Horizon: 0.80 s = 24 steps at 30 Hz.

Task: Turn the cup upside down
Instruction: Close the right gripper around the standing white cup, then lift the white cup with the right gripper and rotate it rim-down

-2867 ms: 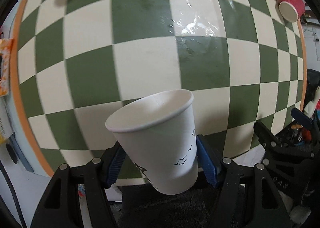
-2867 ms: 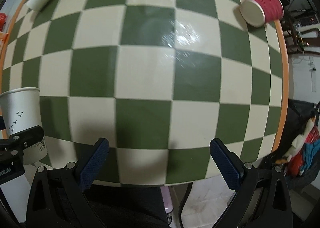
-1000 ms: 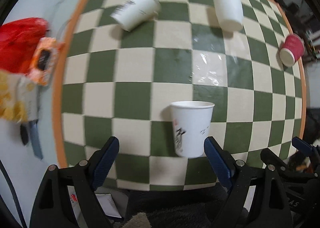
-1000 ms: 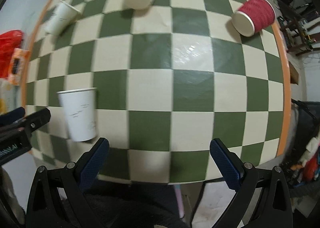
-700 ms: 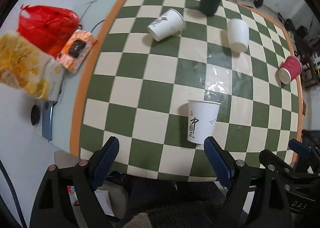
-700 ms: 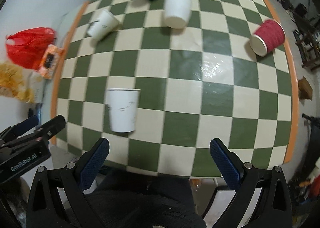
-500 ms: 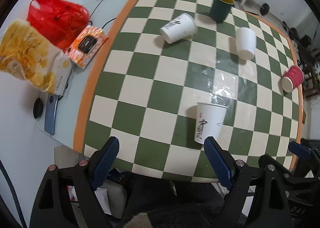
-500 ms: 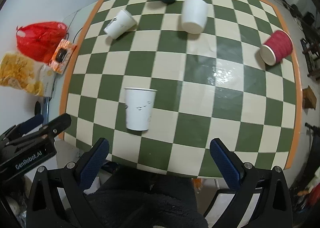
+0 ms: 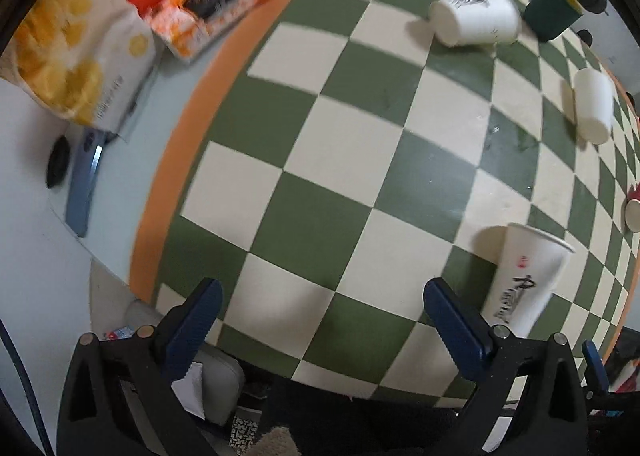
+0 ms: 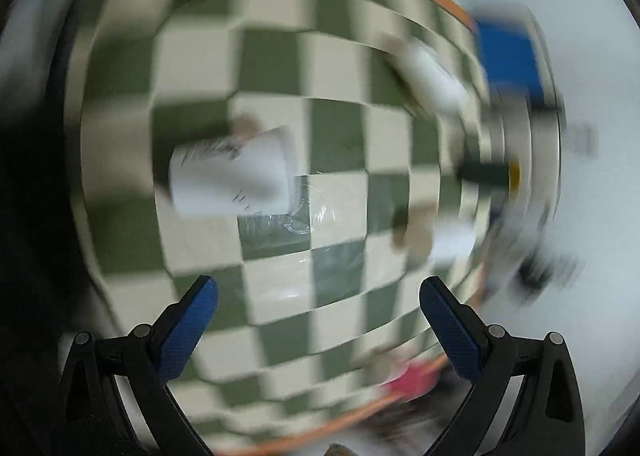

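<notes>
A white paper cup with black calligraphy [image 9: 524,280] stands on the green-and-cream checkered table [image 9: 340,143], mouth up, just right of my left gripper's right finger. My left gripper [image 9: 320,316] is open and empty, above the table's near edge. In the heavily blurred right wrist view the same cup [image 10: 232,171] shows rotated sideways at centre left. My right gripper [image 10: 316,316] is open and empty, well away from the cup.
A white cup [image 9: 476,17] and another white cup [image 9: 592,107] lie on their sides at the far end, by a dark green cup [image 9: 552,13]. A red cup [image 9: 633,207] is at the right edge. Snack bags [image 9: 80,47], an orange pack [image 9: 208,3] and a phone [image 9: 84,183] lie off the left side.
The left gripper let go of the cup, pulled back, then swung left so the cup sits at its right. The right wrist view is now spinning and blurred.
</notes>
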Tool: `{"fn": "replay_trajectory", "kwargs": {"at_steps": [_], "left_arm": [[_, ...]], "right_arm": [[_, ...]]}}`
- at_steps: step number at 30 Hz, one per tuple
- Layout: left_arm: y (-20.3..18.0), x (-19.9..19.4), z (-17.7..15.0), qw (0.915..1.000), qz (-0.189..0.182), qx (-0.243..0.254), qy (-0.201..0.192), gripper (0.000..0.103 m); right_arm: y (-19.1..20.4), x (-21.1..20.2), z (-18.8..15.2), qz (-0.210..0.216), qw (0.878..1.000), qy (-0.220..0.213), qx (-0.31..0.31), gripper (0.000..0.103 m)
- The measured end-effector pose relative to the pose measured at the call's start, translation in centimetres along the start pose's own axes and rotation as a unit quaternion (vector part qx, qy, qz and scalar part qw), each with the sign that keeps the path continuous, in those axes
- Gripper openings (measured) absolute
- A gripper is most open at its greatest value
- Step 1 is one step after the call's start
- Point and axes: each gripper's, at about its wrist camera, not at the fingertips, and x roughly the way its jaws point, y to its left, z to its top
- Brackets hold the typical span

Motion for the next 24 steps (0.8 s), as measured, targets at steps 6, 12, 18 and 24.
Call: {"fn": "replay_trajectory", "kwargs": {"at_steps": [6, 12, 18, 24], "left_arm": [[0.7, 3.0, 0.1, 0.9998, 0.006, -0.006, 0.02, 0.103], [1.9, 5.3, 0.2, 0.9989, 0.011, -0.022, 0.04, 0.103], [2.6, 6.0, 0.1, 0.9987, 0.018, -0.025, 0.041, 0.103], [3.3, 6.4, 0.1, 0.9985, 0.015, -0.03, 0.044, 0.103]], "right_arm": [[6.5, 2.3, 1.1, -0.113, 0.936, -0.04, -0.33, 0.102], [8.8, 4.9, 0.7, -0.172, 0.83, -0.077, -0.526, 0.102], [9.5, 7.3, 0.7, -0.186, 0.758, -0.085, -0.619, 0.097], [8.4, 9.2, 0.8, -0.172, 0.742, -0.066, -0.645, 0.097]]}}
